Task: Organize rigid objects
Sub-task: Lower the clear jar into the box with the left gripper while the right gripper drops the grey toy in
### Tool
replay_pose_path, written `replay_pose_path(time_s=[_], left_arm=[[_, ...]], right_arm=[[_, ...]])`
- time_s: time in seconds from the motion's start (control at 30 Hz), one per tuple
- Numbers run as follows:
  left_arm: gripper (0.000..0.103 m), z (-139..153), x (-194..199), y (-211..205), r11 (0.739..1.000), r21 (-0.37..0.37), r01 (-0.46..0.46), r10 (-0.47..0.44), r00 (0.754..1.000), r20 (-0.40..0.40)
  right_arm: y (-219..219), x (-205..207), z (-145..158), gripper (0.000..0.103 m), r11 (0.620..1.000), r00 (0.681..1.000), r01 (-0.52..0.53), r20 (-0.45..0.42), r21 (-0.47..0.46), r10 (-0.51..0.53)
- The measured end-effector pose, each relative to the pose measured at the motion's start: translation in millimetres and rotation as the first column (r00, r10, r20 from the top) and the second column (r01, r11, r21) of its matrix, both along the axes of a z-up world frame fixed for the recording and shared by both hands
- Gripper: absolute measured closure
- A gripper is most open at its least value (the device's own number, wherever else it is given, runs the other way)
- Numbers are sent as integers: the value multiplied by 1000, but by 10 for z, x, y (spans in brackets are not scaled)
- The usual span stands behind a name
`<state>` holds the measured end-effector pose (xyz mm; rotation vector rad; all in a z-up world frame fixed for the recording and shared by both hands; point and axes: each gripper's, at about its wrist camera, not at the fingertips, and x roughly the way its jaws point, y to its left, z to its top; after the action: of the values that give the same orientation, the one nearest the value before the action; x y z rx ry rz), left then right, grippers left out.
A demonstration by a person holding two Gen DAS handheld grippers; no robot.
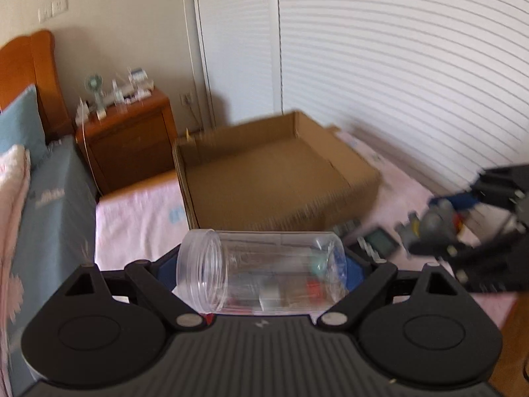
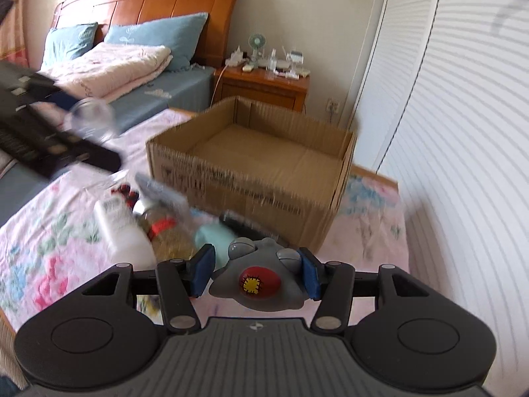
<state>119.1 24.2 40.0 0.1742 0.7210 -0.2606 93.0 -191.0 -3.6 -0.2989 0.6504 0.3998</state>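
The left gripper [image 1: 261, 269] has its fingers clamped across a clear cylindrical plastic jar [image 1: 261, 273], lidless, held on its side with the open mouth toward the left; the jar is lifted above the pink floral cloth [image 1: 139, 218] and sits just short of the open brown cardboard box [image 1: 277, 178]. The right gripper [image 2: 258, 273] has its blue-padded fingers [image 2: 203, 269] closed on a grey rounded toy figure with bulging eyes and a red patch [image 2: 258, 281], also lifted, with the same box ahead of it in the right wrist view. Both views are blurred, consistent with motion, so exact clearances cannot be judged. Hazard one: the jar wall is smooth and curved, and the grip spans it lengthwise; a quick swing could let it rotate or slide out. Hazard two: whether the coloured shapes seen through the jar are contents or the clutter behind it cannot be told; if they are contents, a tilt toward the mouth would spill them. Hazard three: both grippers appear bound for one box, and the jar or the toy could strike the near box wall, or the grippers could collide over the opening, unless one enters first. Hazard four: the white plastic bottle [image 2: 122, 228] and neighbouring clutter lie just beside the right gripper, and a low pass could knock them across the cloth.
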Motion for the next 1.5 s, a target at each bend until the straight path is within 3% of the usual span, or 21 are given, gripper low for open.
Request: replay_pose_path(time_s=[0.23,0.37,0.5,0.67,1.07,1.33,1.37,1.47,1.5], left_arm=[[12,11,775,-88,1000,4,-23,23,1000,8],[5,-141,1137,-116,998,-13,-62,61,998,-19],[5,-341,1288,-51,995,-12,-102,101,993,-66],[5,-426,1121,80,993,-59,-101,94,990,-109],[2,-151,356,196,997,-51,-54,53,998,-22],[2,-286,156,206,998,-54,-8,6,999,-41],[2,-308,139,207,998,-58,-2,0,999,-44],[2,-359,78,238,997,-78,2,-6,998,-55],[2,-365,67,248,996,-86,-1,-4,998,-59]], right_arm=[[71,277,266,44,1000,999,-2,40,-6,2],[128,402,323,44,1000,999,0,44,-20,1],[156,492,321,44,1000,999,0,34,-22,1],[184,641,276,44,1000,1000,-4,13,-29,4],[361,1385,274,44,999,999,18,-28,-45,-19],[547,2027,308,43,996,997,75,-17,-45,-76],[556,2085,303,42,996,996,83,-12,-40,-84],[537,2168,282,5,994,993,108,-44,-19,-109],[521,2135,287,0,994,993,112,-35,-5,-112]])
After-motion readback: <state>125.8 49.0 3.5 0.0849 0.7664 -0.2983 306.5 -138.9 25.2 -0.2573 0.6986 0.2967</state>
